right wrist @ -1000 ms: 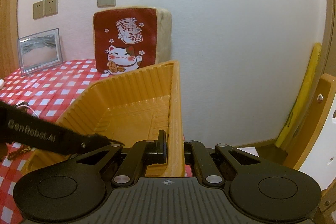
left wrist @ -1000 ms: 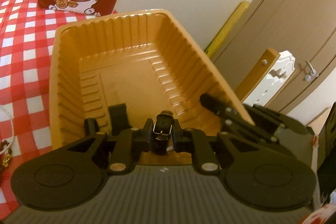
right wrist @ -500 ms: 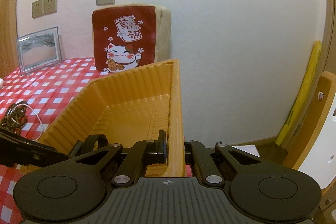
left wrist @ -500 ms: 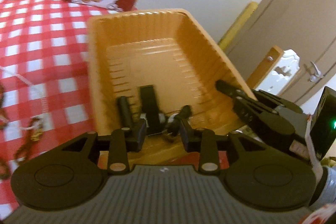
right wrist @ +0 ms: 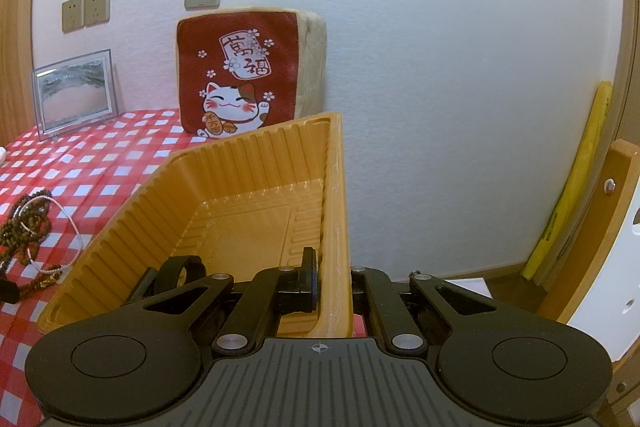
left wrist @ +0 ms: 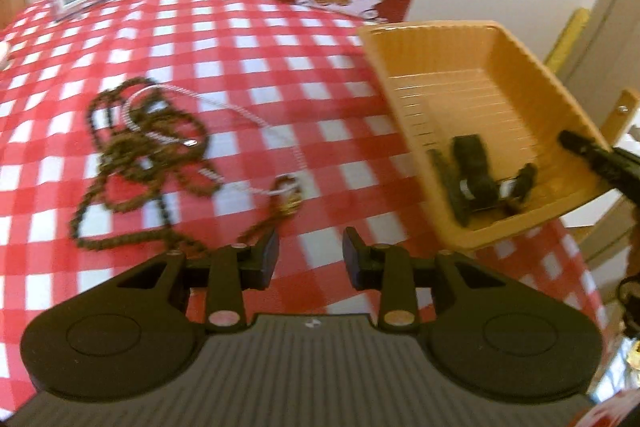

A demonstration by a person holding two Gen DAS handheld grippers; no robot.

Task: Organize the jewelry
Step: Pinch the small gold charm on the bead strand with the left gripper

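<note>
The left gripper (left wrist: 310,259) hangs over the red-and-white checked tablecloth (left wrist: 224,39) with its jaws parted and nothing between them; only bare cloth shows in the gap. The jaws have just been opening. Just ahead of its left finger (left wrist: 267,257) lies a tangled brown beaded necklace (left wrist: 132,147), its tail running up to that fingertip, with a thin white beaded cord (left wrist: 236,115) threaded through the heap and ending in a small ring beside a gold charm. The view is blurred, so the finer links cannot be told apart.

To the right of the left gripper sits the ribbed orange plastic tray (left wrist: 472,83), tilted, with its near edge raised off the cloth. Inside it, at the near end, rests a black leather watch strap with a metal buckle (left wrist: 476,175). The right gripper (right wrist: 332,283) is clenched on the tray's right wall, one finger inside and one outside, pads pressed to the plastic. From its own camera the strap (right wrist: 180,269) shows as a dark loop just left of the inner finger, on the tray floor.

Beyond both tongs, against the white wall, stand a red cushion printed with a beckoning cat (right wrist: 240,79) and a clear-framed picture (right wrist: 74,91).
</note>
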